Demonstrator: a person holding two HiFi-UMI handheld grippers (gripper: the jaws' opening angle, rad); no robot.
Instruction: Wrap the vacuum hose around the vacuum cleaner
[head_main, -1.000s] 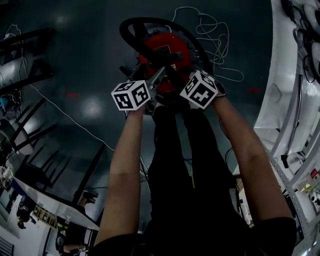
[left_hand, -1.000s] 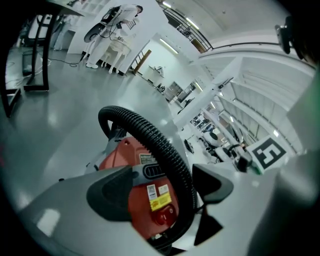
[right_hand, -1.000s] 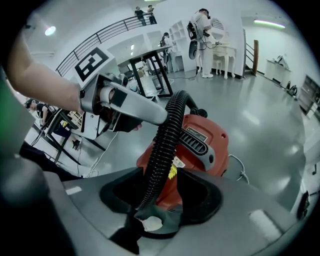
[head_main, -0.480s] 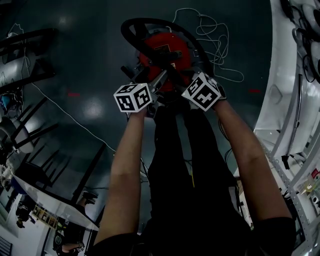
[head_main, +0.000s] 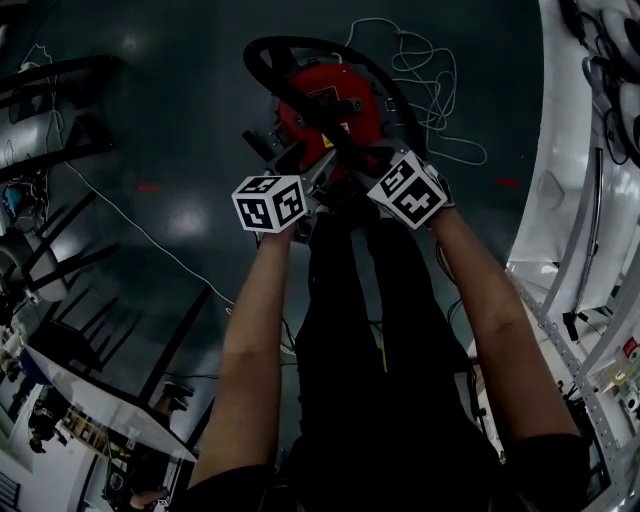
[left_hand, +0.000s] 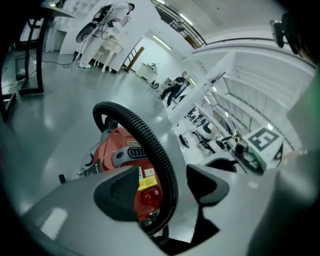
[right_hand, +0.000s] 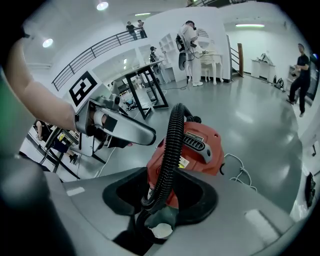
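Twice bracketed the vacuum hose (left_hand: 150, 145), unclamped, with just-narrowing jaws of left gripper (left_hand: 164, 174) and right gripper (right_hand: 162, 187). Hovered at six o'clock of vacuum cleaner (head_main: 310, 85).

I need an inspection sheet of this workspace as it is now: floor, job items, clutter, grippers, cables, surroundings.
Surface: dark glossy floor.
Job's things: red vacuum cleaner stands on the floor; its black ribbed hose arches over it.
Clutter: dark furniture frames at the left of the head view.
Grippers: left gripper and right gripper are open; their jaws have just been closing, and the hose runs between each pair, not yet pressed.
Cables: white cable lies in loose loops beyond the vacuum cleaner.
Surroundings: white structure at the right; people farther off in the hall.
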